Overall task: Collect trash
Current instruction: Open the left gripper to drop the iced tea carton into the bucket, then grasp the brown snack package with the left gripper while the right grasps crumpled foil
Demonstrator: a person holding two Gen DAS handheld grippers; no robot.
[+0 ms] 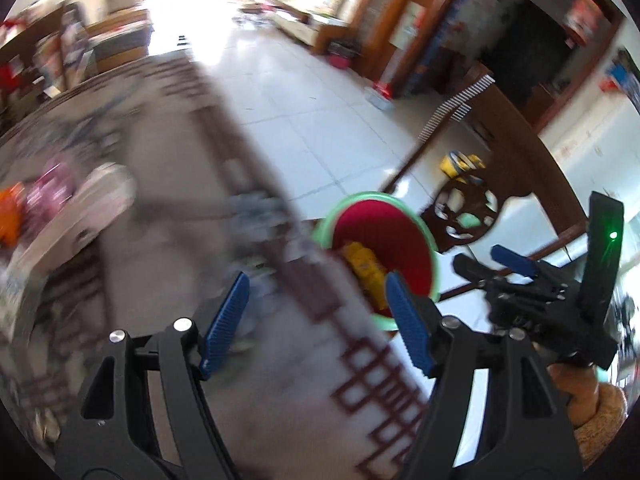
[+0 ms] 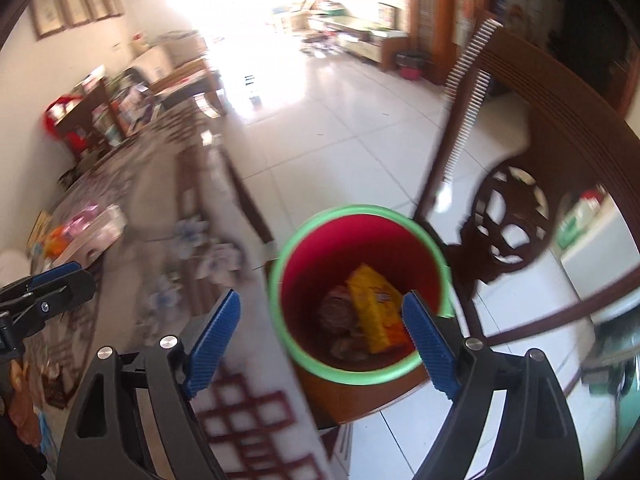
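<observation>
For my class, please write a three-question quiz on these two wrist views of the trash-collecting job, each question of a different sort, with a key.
1. True or false: the left gripper is holding a wrapper.
2. Multiple choice: the bin with the green rim stands on
A. the table
B. a wooden chair seat
C. a shelf
3. Short answer: what is the brightest piece of trash already lying in the bin?

Key
1. False: both it and the right gripper are open, with nothing between their blue pads.
2. B, beside the table's edge.
3. A yellow wrapper, next to some brownish scraps.
</observation>
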